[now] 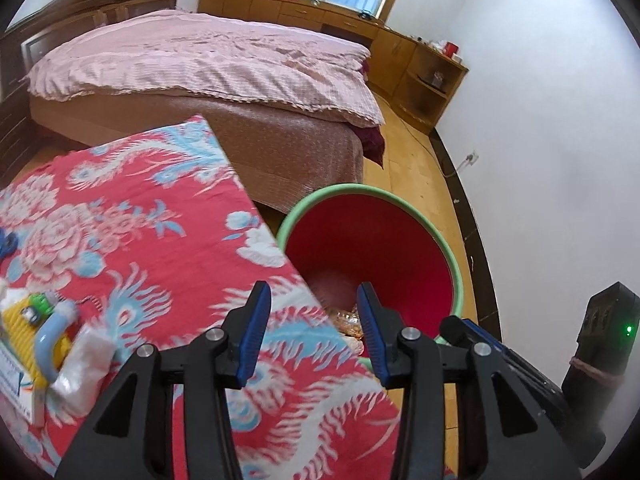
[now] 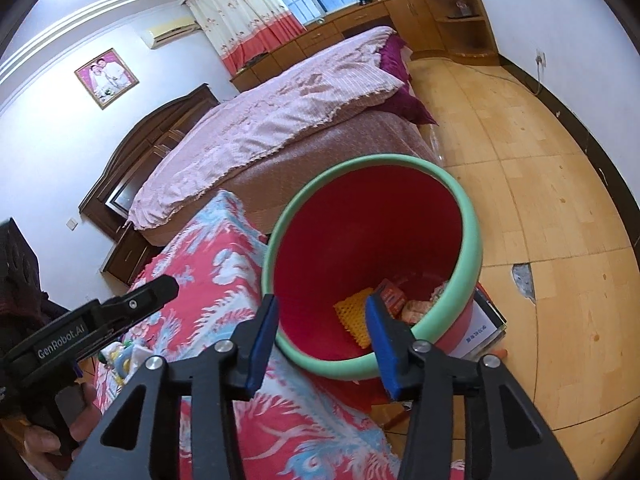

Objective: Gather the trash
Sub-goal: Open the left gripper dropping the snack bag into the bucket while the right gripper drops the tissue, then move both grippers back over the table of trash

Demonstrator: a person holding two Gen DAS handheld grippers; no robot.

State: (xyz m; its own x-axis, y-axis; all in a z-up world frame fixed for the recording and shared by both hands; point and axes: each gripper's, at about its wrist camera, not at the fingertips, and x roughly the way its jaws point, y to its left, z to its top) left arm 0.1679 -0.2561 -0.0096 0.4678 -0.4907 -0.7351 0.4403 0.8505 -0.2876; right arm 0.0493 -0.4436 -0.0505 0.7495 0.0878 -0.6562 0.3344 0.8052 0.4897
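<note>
Several scraps, a yellow ridged piece (image 2: pixel 354 316) and a red carton (image 2: pixel 390 294), lie in your green-rimmed red bin (image 2: pixel 470 240); only your right wrist view shows them, just beyond your right gripper (image 2: pixel 320 318), jaws parted and empty. Your left gripper (image 1: pixel 312 314), also apart and empty, spans the floral tablecloth's (image 1: pixel 160 220) edge; remaining trash (image 1: pixel 48 336) lies at its left.
</note>
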